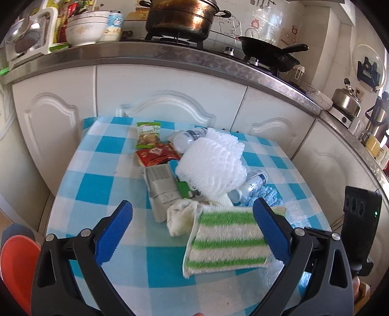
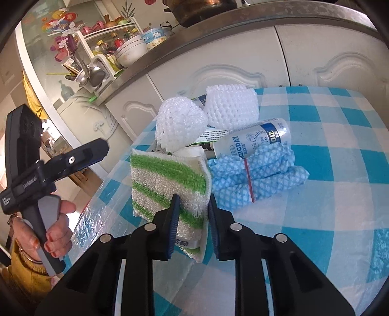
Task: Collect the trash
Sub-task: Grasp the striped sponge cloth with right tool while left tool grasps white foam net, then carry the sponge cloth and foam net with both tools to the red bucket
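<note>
A green-and-white striped cloth (image 2: 167, 182) lies at the near side of a trash pile on the blue-checked table (image 2: 340, 170). My right gripper (image 2: 193, 206) is shut on the cloth's near corner, with the fabric pinched between the blue pads. My left gripper (image 1: 192, 209) stands wide open above the table with nothing between its fingers; the striped cloth (image 1: 226, 240) shows just past its right finger. The pile holds white foam nets (image 1: 211, 162), a small plastic bottle (image 2: 252, 141), a blue cloth bundle with a red band (image 2: 255, 175), snack wrappers (image 1: 150, 145) and crumpled tissue (image 1: 180, 216).
White cabinet doors (image 1: 170, 97) rise directly behind the table, under a steel counter with a pot (image 1: 187, 17) and a black pan (image 1: 267, 53). An orange container (image 1: 19, 265) sits low at the left. A hand (image 2: 58, 233) grips the other tool at the left.
</note>
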Motion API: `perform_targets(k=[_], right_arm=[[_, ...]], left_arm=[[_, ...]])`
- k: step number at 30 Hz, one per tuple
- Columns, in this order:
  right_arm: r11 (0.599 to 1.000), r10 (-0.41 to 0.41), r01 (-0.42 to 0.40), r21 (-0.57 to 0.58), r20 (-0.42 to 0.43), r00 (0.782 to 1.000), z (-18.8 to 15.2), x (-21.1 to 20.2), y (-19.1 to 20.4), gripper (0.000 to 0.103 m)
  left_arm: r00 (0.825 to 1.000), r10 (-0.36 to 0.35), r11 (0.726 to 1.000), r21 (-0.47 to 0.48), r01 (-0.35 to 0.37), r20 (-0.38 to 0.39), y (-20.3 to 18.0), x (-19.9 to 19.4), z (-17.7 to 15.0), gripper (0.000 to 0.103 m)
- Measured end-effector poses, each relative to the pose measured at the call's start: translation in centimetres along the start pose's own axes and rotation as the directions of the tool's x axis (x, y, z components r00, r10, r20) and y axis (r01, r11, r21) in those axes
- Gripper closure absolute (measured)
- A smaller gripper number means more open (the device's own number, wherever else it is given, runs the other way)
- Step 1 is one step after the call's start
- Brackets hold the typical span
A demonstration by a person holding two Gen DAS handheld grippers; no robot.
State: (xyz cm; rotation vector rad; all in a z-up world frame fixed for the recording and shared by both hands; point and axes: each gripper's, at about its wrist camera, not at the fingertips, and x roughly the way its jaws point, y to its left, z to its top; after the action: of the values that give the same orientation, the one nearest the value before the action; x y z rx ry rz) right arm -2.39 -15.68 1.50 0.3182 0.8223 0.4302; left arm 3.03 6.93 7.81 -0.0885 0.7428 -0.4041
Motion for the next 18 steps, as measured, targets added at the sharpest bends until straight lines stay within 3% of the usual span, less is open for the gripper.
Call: perform_targets(k=[5, 11, 14, 18], right_arm=[[0.999, -0.018, 0.017, 0.05, 0.024, 1.0, -1.1, -3.0, -1.0, 0.08], [0.995, -0.035, 0.03, 0.096, 0.053, 0.998, -1.9, -5.6, -2.2, 0.081], [0.994, -0.036, 0.03, 0.103, 0.055, 0.998, -2.1, -6.1, -2.4, 0.081], [0.993, -0.036, 0.03, 0.112, 0.054, 0.998, -2.5, -6.1, -2.4, 0.081]], left_arm=[[0.997, -0.007, 1.0, 0.024, 0.009, -0.076, -1.9, 4.6, 1.8, 0.004], [0.987, 0.082, 0.996, 0.058, -0.074, -0.138, -2.4, 9.0, 2.8, 0.006], [0.981, 0.089, 0.995, 0.054, -0.081, -0.171, -2.3, 9.9, 3.0, 0.036], [0.982, 0.118, 0.992, 0.071, -0.109, -0.149, -2.7, 9.0, 2.8, 0.056]])
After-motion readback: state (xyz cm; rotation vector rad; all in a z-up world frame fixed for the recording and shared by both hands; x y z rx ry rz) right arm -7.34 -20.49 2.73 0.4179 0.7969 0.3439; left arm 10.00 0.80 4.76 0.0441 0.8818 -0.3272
